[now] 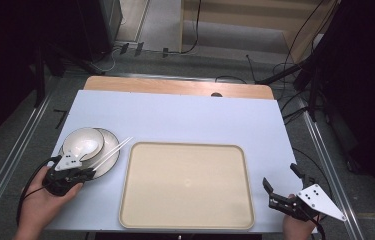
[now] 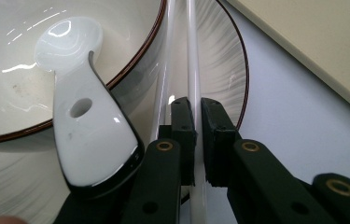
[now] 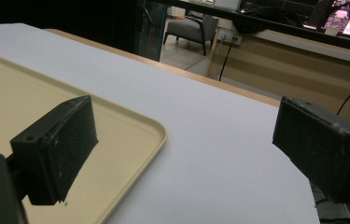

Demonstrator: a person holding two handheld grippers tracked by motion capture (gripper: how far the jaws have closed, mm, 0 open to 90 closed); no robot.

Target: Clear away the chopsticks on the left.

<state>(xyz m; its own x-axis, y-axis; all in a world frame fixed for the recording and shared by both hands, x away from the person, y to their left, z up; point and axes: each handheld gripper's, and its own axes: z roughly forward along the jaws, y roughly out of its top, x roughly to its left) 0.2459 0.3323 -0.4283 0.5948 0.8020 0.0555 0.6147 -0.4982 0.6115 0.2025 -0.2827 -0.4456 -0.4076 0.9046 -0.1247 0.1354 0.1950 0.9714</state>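
A white bowl (image 1: 82, 141) stands on a white plate (image 1: 106, 165) at the table's left. A white ceramic spoon (image 2: 88, 130) leans in the bowl (image 2: 14, 84), its handle over the dark rim. A pair of white chopsticks (image 1: 114, 149) lies across the plate (image 2: 224, 60). My left gripper (image 2: 198, 116) is shut on one chopstick (image 2: 192, 56) near its lower end. The other chopstick (image 2: 167, 60) runs just outside the left pad. My right gripper (image 1: 281, 180) stands open at the front right, beside the beige tray (image 1: 185, 185), with nothing between its fingers (image 3: 56, 144).
The large beige tray (image 3: 14, 93) lies bare in the middle of the pale blue table top (image 1: 185, 115), close to the plate's right side. A wooden strip (image 1: 175, 86) edges the table's far side, with cables on the floor beyond.
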